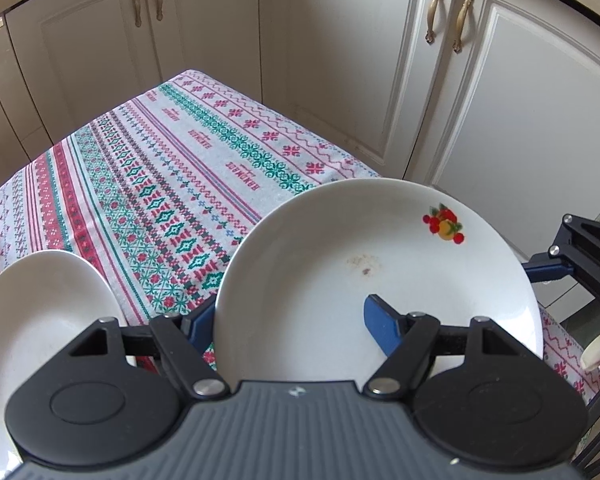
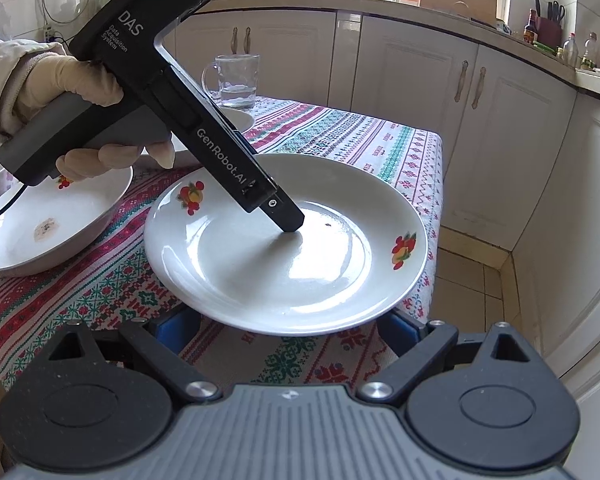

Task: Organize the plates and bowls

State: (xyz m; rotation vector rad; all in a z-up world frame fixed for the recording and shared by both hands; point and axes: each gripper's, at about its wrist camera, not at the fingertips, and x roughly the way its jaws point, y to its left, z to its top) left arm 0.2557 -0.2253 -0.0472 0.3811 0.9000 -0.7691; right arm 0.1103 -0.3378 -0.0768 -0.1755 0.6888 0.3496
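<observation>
A white plate with fruit decals [image 1: 364, 264] [image 2: 284, 240] lies near the table's right edge on the patterned tablecloth [image 1: 148, 168]. My left gripper [image 1: 288, 316] straddles its near rim: the right finger lies inside the plate, the left finger outside. The jaws are wide apart. In the right wrist view the left tool's tip [image 2: 288, 220] touches the plate's centre. My right gripper [image 2: 288, 328] is open, its blue fingers under the plate's near rim. A white bowl [image 1: 40, 320] [image 2: 48, 224] stands to the left.
A glass mug with water [image 2: 236, 80] stands at the table's far side beside another white dish [image 2: 240, 118]. Cream cabinets [image 1: 380, 60] surround the table. The table edge and tiled floor [image 2: 472, 280] lie right of the plate.
</observation>
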